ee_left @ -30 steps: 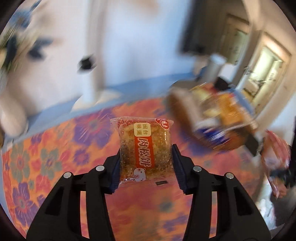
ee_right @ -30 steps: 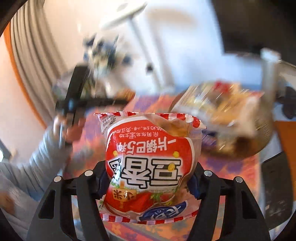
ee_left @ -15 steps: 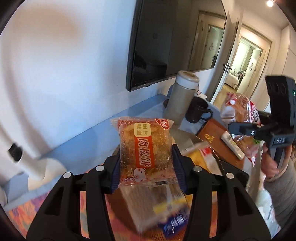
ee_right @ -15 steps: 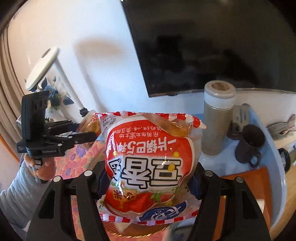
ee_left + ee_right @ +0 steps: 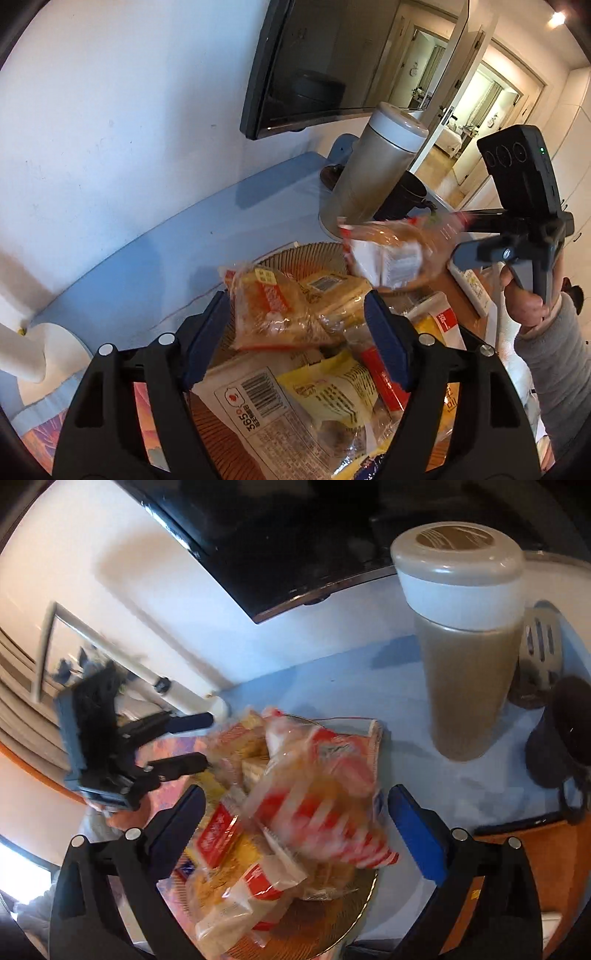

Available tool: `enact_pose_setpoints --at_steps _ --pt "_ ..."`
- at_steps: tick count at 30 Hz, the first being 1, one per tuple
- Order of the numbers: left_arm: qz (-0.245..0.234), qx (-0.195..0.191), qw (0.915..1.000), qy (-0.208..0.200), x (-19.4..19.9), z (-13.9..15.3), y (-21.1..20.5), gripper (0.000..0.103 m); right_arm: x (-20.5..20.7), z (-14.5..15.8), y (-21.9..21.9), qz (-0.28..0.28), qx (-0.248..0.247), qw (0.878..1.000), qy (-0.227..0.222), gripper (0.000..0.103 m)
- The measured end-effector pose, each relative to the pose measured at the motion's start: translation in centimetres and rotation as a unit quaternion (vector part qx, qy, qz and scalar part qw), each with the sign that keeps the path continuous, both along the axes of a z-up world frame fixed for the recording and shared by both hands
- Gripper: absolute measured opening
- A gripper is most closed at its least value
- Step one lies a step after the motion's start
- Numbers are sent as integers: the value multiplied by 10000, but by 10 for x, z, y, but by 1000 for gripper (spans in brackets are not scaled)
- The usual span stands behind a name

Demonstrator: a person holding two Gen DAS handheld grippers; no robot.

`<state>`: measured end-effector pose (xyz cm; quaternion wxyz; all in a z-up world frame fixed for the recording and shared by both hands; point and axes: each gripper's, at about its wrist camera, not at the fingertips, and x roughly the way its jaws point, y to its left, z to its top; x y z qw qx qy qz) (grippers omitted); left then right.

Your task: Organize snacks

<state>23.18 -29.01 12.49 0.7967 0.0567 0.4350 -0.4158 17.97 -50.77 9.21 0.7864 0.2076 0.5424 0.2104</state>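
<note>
A round woven basket (image 5: 303,251) holds a heap of several snack packs. My left gripper (image 5: 295,332) hangs open over it. The clear pack with the orange label (image 5: 273,314) lies tilted on the heap between the spread fingers, free of both pads. My right gripper (image 5: 299,830) is open too. The red-and-white striped pack (image 5: 321,797) shows blurred just below it, over the basket (image 5: 369,886). The left wrist view shows that same pack (image 5: 388,254) in the air in front of the right gripper (image 5: 461,236). The left gripper (image 5: 199,742) shows at the basket's far side.
A tall beige flask (image 5: 373,173) and a dark mug (image 5: 402,199) stand on the blue table just behind the basket. A wooden tray (image 5: 461,295) with a remote lies to the right. A white lamp base (image 5: 48,354) stands left. A TV hangs on the wall.
Both grippers swung from the floral cloth to above the basket and opened. The orange-label pack dropped onto the heap and the red-and-white pack has left the right fingers.
</note>
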Motion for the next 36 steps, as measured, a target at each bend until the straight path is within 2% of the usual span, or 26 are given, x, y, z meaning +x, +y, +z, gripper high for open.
enact_pose_setpoints --at_steps 5,9,13,15,17,19,23,26,28,29,30,32,35,36 --pt "105 -32 9999 -64 -12 3 14 75 -5 9 8 -63 -381 9992 -106 98" --pt "160 -156 9993 -288 -37 24 40 75 -32 33 6 -332 -792 9955 -394 98" --pt "250 -163 9977 -605 -74 41 75 79 -72 57 11 -410 -843 9932 -688 98" --pt "349 -204 9963 -752 -96 44 99 85 -93 66 25 -332 -898 9919 -838 98" --pt "605 -231 9939 -893 -119 43 123 90 -114 73 43 -288 -904 9905 -994 98" --pt "1008 -168 9897 -1000 -145 31 147 90 -136 78 68 -167 -653 9903 -1211 98" --pt "1999 207 9739 -1059 -186 -5 197 91 -173 76 130 111 71 9885 -1509 98" --pt "2900 227 9539 -736 -203 -34 248 91 -184 55 185 340 553 9871 -1460 98" --pt "3452 60 9375 -426 -209 -51 288 91 -187 35 222 467 587 9879 -1356 98" --pt "3629 61 9312 -346 -210 -58 299 91 -186 26 236 464 504 9892 -1296 98" --pt "3882 108 9210 -326 -212 -65 313 91 -184 11 257 463 360 9912 -1185 98" --pt "4221 399 9050 -364 -216 -76 330 91 -178 -11 285 348 -141 9924 -1169 98" --pt "4634 782 8810 -537 -234 -86 365 91 -172 -37 315 131 -1234 9820 -1427 98" --pt "4830 1036 8673 -613 -243 -90 382 91 -172 -44 320 83 -1519 9765 -1524 98"
